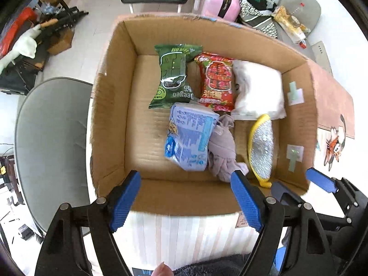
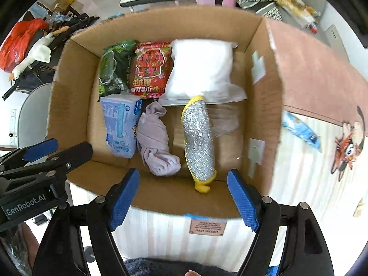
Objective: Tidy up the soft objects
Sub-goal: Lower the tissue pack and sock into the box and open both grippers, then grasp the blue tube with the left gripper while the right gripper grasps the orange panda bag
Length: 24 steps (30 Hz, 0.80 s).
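Observation:
An open cardboard box (image 1: 110, 105) (image 2: 69, 96) holds a green wipes pack (image 1: 172, 76) (image 2: 113, 69), a red wipes pack (image 1: 217, 80) (image 2: 150, 71), a white soft bag (image 1: 260, 89) (image 2: 200, 73), a blue tissue pack (image 1: 191, 135) (image 2: 122, 126), a bundled lilac cloth (image 1: 223, 151) (image 2: 154, 142) and a yellow-rimmed silver scrubber (image 1: 261, 149) (image 2: 199, 142). My left gripper (image 1: 186, 200) is open and empty above the box's near wall. My right gripper (image 2: 184, 197) is open and empty, also at the near wall.
The box stands on a pale striped tabletop (image 2: 310, 165) with a cartoon print. A blue packet (image 2: 301, 131) lies right of the box. A grey chair (image 1: 50, 142) stands at the left. A pink suitcase (image 1: 220, 0) and clutter lie on the floor behind.

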### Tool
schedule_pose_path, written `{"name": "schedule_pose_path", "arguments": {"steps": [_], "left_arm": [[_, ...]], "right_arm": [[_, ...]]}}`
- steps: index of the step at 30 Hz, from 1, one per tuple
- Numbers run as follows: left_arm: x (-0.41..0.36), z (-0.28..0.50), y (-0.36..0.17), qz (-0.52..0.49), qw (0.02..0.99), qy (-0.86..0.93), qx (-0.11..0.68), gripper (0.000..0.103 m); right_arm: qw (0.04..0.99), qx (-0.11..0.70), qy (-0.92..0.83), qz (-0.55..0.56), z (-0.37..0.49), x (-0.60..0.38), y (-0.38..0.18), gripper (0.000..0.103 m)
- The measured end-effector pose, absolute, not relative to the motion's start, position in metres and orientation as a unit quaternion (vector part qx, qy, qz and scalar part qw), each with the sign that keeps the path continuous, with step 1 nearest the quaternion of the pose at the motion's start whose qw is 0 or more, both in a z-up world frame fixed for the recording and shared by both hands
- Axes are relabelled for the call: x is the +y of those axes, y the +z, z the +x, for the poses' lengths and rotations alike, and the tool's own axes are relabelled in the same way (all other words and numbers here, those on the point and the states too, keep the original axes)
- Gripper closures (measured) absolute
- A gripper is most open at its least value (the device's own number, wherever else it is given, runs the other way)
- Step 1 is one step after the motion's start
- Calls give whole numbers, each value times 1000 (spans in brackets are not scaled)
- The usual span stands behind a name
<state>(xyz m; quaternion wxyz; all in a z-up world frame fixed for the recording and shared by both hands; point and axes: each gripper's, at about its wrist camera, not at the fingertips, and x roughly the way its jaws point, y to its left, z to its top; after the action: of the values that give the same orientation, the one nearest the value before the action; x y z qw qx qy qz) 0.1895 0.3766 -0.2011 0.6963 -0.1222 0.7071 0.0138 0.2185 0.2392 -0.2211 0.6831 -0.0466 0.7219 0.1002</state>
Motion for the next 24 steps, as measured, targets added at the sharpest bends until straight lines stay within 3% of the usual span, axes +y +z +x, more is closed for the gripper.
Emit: {"name": "schedule_pose_path", "arguments": {"steps": [6, 8, 12, 24], "left_arm": [[377, 169, -173, -121, 719, 23, 684, 23], [376, 168, -164, -117, 729, 34, 674, 1], [375, 157, -148, -117, 745, 50, 655, 1], [339, 157, -115, -112, 762, 57, 635, 1]], "right_arm": [[706, 697, 110, -56, 200, 228, -178, 22], [716, 686, 110, -63, 195, 228, -171, 22], [733, 667, 112, -67, 183, 223, -151, 0], [744, 655, 130, 1, 170, 171, -122, 0]]}}
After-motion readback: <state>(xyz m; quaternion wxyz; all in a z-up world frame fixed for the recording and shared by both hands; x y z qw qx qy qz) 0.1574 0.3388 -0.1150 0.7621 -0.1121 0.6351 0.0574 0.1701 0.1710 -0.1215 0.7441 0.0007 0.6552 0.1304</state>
